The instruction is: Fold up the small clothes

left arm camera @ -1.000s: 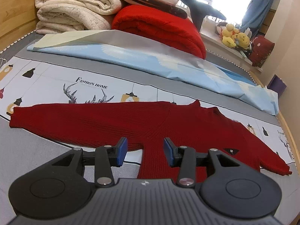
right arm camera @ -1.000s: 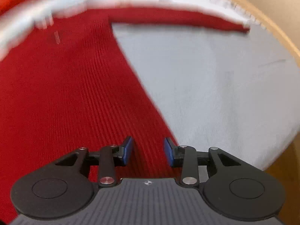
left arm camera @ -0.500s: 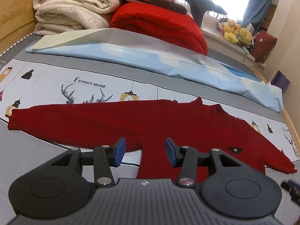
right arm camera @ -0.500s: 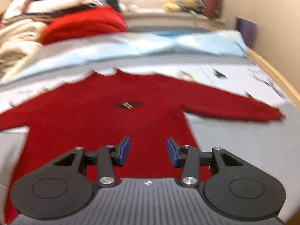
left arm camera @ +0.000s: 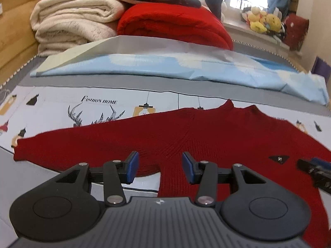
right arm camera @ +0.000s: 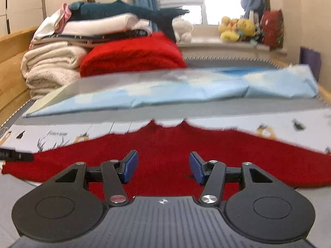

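Note:
A small dark red knit sweater (left arm camera: 206,136) lies flat on the printed bed cover, sleeves spread out to both sides, neck away from me. My left gripper (left arm camera: 158,167) is open and empty, hovering over the sweater's left armpit. My right gripper (right arm camera: 161,167) is open and empty over the sweater's body (right arm camera: 165,144). The right gripper's tip shows at the right edge of the left wrist view (left arm camera: 314,168). The left gripper's tip shows at the left edge of the right wrist view (right arm camera: 15,155).
A light blue folded sheet (left arm camera: 175,66) lies across the bed behind the sweater. A red blanket (left arm camera: 173,24) and cream blankets (left arm camera: 72,20) are stacked at the back left. Plush toys (right arm camera: 235,29) sit on the windowsill. A wooden bed frame (left arm camera: 14,20) runs along the left.
My right gripper has swung up from looking down at the sweater's right side to facing the neck over its body, with its jaws wider. My left gripper moved slightly forward.

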A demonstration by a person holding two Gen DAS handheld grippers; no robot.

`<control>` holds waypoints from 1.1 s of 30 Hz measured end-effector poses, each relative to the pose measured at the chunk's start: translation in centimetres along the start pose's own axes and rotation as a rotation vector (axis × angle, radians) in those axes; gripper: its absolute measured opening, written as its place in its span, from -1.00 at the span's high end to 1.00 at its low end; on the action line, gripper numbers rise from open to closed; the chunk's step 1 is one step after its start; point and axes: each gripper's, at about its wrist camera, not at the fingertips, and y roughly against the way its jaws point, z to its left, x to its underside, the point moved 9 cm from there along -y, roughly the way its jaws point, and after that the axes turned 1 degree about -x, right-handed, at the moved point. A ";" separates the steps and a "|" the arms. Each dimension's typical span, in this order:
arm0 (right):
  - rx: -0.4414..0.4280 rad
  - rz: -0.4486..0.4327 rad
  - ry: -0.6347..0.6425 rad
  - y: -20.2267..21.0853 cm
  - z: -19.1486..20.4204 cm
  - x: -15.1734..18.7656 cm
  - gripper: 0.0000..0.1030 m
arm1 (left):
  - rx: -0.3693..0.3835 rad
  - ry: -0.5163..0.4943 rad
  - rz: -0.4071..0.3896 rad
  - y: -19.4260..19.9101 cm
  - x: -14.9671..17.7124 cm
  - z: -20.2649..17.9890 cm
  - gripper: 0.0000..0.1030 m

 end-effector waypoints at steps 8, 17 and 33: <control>-0.043 0.005 -0.034 -0.9 0.0 -1.7 -0.07 | 0.002 0.043 -0.021 -2.2 -1.5 -0.4 0.11; -0.005 -0.027 -0.089 0.1 -4.7 -1.9 0.06 | -0.053 0.268 -0.001 -5.9 -1.8 4.0 0.46; 0.004 0.103 -0.126 -2.9 -8.9 1.7 0.17 | -0.155 0.599 0.057 -10.6 2.2 15.8 0.36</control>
